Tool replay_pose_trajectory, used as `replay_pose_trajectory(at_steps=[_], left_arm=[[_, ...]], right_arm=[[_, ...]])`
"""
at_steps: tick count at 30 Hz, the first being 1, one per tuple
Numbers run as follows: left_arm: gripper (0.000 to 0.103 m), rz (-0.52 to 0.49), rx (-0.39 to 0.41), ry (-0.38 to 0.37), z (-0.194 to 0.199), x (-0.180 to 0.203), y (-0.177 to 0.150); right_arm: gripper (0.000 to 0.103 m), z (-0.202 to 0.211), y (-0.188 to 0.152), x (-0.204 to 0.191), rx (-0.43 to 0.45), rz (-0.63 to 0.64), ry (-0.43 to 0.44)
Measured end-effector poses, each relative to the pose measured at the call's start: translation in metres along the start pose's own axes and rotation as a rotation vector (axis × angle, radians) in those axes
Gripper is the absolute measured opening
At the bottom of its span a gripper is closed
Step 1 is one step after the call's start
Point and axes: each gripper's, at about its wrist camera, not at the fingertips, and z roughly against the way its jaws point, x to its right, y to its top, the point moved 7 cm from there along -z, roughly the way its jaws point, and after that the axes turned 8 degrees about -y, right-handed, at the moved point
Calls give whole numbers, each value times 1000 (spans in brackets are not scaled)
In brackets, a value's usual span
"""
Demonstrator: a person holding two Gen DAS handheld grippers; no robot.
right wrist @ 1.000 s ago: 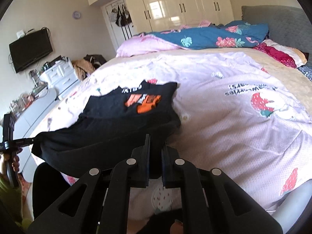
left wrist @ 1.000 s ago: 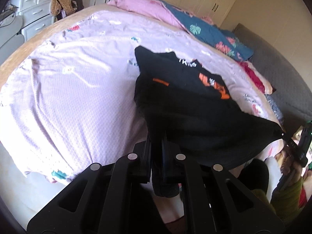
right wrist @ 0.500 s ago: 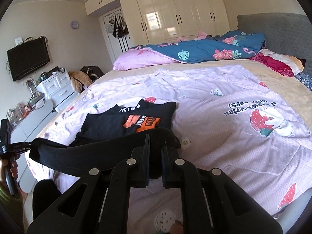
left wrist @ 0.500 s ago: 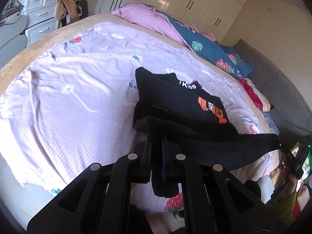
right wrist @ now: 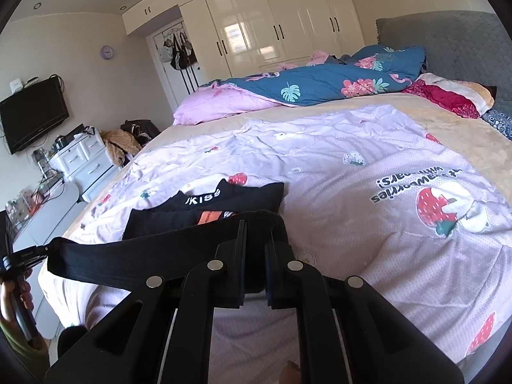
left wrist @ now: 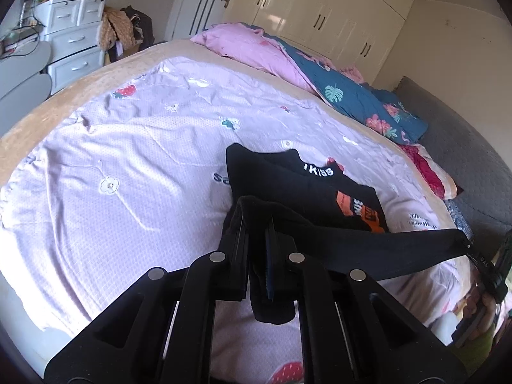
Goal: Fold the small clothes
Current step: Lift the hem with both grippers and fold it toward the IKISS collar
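I am carrying the near hem of the black T-shirt [left wrist: 307,188] farther over its printed chest than a second ago. Both the left hand-held gripper [left wrist: 256,224] and right hand-held gripper [right wrist: 256,233] are clamping it taut above the bed [left wrist: 128,166]; the fold is probably half done.

1. The small garment [left wrist: 307,188] on the bed was black, with white lettering and an orange patch.
2. Under the garment, the sheet [left wrist: 128,166] was pale lilac, printed with red strawberries and white flowers.
3. Beyond the garment, the quilt [right wrist: 320,83] was teal with leaves and pink-red flowers, its underside pink.
4. Around the sheet, the blanket [right wrist: 448,121] was tan.
5. Behind the quilt, the wardrobe [right wrist: 272,22] was glossy cream with dark handles.
6. The headboard [right wrist: 448,41] was grey.
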Motion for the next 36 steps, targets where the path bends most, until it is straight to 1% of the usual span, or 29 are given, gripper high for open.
replay_pose_trajectory(at_steps=[2, 11, 19, 20, 22, 26, 28, 31, 32, 35, 36], left_arm=[[2, -4, 10, 15, -4, 0, 5], [3, 20, 45, 38, -24, -6, 25], [3, 42, 46, 74, -57, -17, 40], [3, 50, 45, 78, -63, -19, 42], [3, 61, 45, 84, -71, -23, 46], [4, 82, 40, 92, -88, -29, 50], [5, 87, 38, 99, -95, -32, 51], [10, 93, 53, 127, -99, -39, 51], [11, 95, 66, 137, -99, -42, 51], [11, 101, 105, 167, -91, -51, 52], [11, 106, 110, 166, -88, -53, 51]], right_arm=[[8, -6, 6, -2, 3, -4, -5], [8, -34, 29, -5, 24, -21, -42], [8, -74, 41, -5, 12, -21, -91], [8, -80, 43, -5, 6, -22, -95], [9, -92, 45, -3, -2, -18, -128], [10, -114, 47, 1, -30, -42, -146], [12, -123, 48, 0, -33, -29, -166], [13, -134, 47, 2, -33, -25, -182], [17, -136, 47, 3, -32, -25, -189], [21, -138, 43, 9, -10, -28, -212], [25, -138, 41, 11, -3, -29, -213]])
